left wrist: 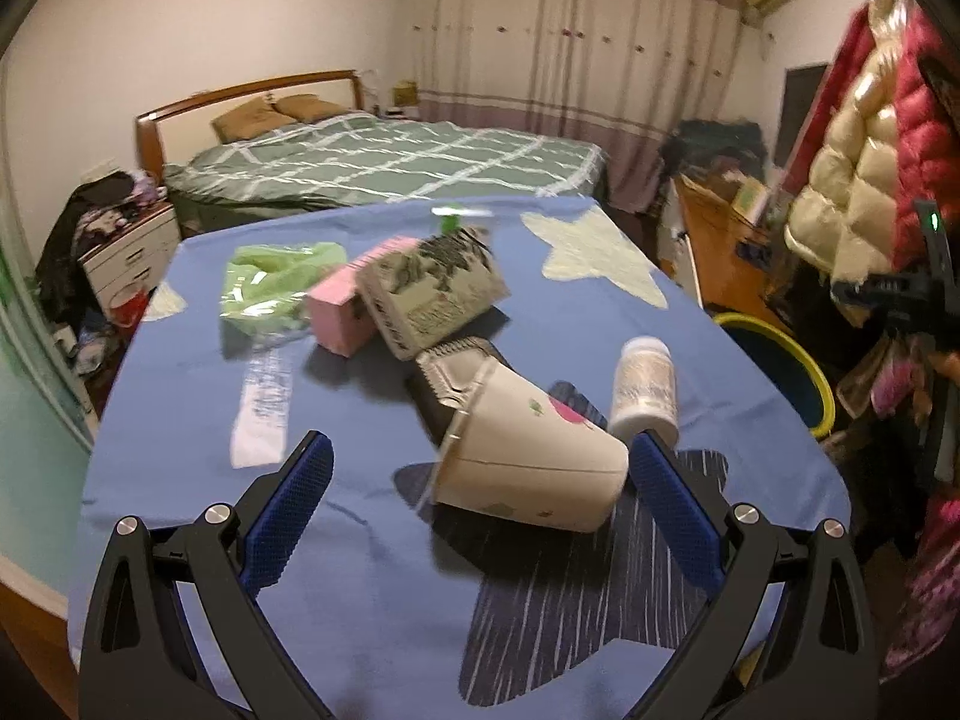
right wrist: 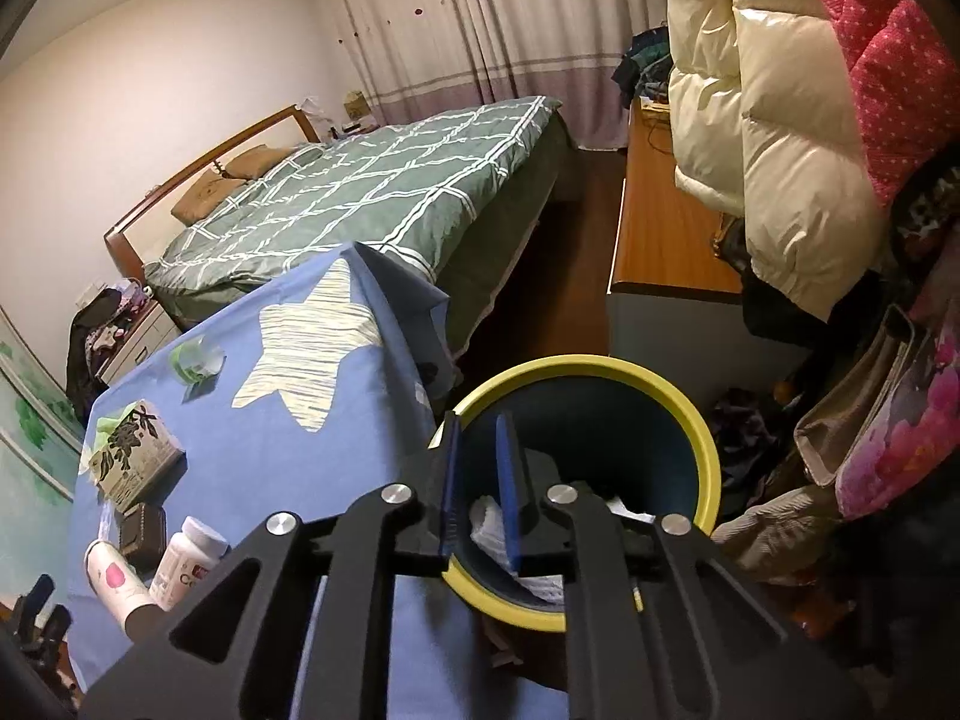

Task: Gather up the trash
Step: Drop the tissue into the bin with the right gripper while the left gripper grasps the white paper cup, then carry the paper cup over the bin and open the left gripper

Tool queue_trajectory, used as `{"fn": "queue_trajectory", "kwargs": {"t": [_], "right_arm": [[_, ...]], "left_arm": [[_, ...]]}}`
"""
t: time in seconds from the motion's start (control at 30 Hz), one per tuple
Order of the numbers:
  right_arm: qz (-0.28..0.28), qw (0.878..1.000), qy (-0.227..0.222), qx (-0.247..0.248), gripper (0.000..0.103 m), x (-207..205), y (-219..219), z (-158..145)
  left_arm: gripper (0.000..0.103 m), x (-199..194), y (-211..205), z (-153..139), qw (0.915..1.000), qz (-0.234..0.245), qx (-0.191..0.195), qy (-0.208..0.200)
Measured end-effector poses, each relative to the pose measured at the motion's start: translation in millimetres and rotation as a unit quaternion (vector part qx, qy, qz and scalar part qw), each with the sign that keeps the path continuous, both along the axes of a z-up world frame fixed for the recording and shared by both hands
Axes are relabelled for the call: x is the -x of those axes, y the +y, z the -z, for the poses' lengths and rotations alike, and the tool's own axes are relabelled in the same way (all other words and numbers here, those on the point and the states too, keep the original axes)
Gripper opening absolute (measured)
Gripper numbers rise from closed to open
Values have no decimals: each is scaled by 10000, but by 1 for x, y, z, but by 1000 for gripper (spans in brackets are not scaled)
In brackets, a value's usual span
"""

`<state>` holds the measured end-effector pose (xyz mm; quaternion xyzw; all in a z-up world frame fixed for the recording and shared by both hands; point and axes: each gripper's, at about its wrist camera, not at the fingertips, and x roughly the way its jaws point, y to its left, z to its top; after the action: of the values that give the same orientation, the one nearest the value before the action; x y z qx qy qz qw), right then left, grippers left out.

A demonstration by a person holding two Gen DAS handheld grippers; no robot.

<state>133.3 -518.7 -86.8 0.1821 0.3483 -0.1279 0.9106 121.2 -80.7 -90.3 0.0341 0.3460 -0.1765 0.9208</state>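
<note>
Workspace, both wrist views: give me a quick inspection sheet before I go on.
Surface: blue star-print tablecloth.
Job's things: paper cup on its side, white bottle, printed box, pink box, green bag; yellow-rimmed bin holds white paper.
Clutter: paper strip.
Grippers: left gripper open around the cup; right gripper slightly open over the bin, empty.
Cables: nothing seen.
Surroundings: bed, hanging jackets.

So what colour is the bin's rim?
The bin's rim is yellow, with a dark blue inside. The right wrist view shows it best.
</note>
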Motion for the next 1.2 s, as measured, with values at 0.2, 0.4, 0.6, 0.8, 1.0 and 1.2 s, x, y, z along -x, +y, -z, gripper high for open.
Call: {"fn": "queue_trajectory", "kwargs": {"t": [0.2, 0.4, 0.6, 0.8, 1.0, 1.2], "right_arm": [[-224, 9997, 47, -29, 13, -1, 12, 1], [-345, 9994, 32, -64, 17, -2, 20, 2], [-449, 9989, 31, -101, 17, 0, 26, 4], [-528, 9985, -14, -131, 18, 7, 28, 5], [-613, 9979, 3, -198, 18, 6, 30, 10], [-632, 9977, 2, -257, 18, 9, 25, 13]], "left_arm": [[97, -3, -18, 11, 9986, 533, -32, 4], [98, -13, -29, 23, 9974, 658, -266, 94], [98, -29, -33, 39, 9968, 658, -365, 259], [97, -38, -40, 52, 9960, 724, -317, 424], [89, -41, -35, 54, 9964, 561, -383, 513], [89, -33, -30, 44, 9970, 486, -304, 512]]}}
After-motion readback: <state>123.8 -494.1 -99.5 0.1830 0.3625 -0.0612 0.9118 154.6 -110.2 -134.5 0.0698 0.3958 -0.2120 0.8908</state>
